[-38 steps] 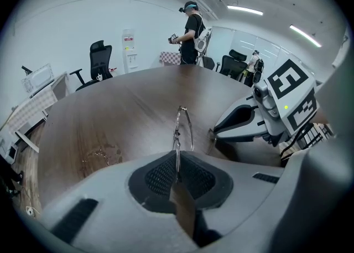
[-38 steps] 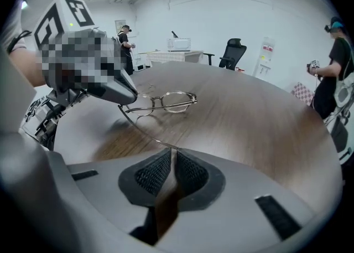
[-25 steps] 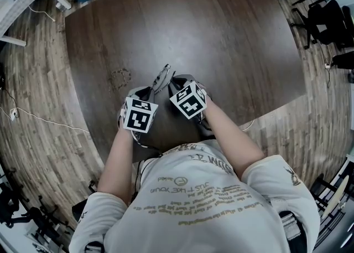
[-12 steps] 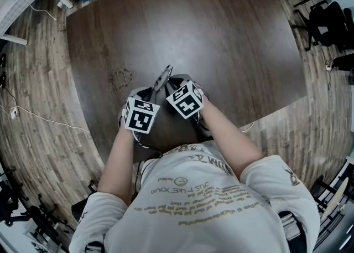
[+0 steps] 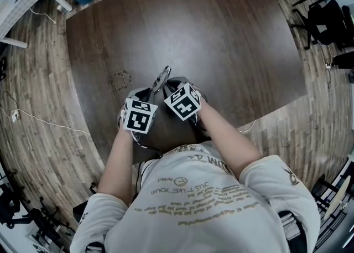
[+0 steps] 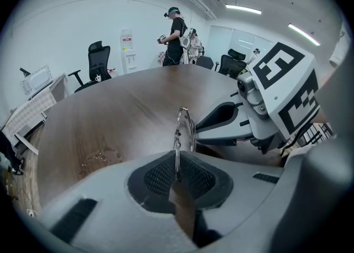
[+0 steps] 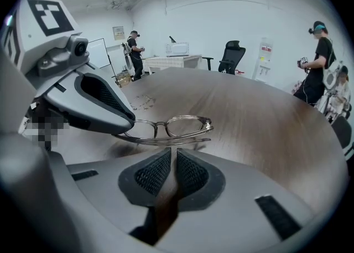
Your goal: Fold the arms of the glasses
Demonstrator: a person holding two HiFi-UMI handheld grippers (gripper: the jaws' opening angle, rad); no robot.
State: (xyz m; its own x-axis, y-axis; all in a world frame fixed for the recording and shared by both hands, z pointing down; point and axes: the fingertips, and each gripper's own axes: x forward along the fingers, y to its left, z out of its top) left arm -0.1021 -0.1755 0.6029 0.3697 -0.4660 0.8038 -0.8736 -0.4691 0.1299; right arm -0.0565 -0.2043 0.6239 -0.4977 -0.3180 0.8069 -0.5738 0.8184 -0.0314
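Currently the glasses (image 7: 166,129) are held pinched in the left gripper (image 6: 177,170) over the table's (image 7: 265,113) near edge, their length set crosswise just ahead of the right gripper (image 7: 171,170), whose empty jaws are kept barely apart.

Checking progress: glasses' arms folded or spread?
Folded, apparently: in the right gripper view at least one arm of the glasses lies flat along the lenses.
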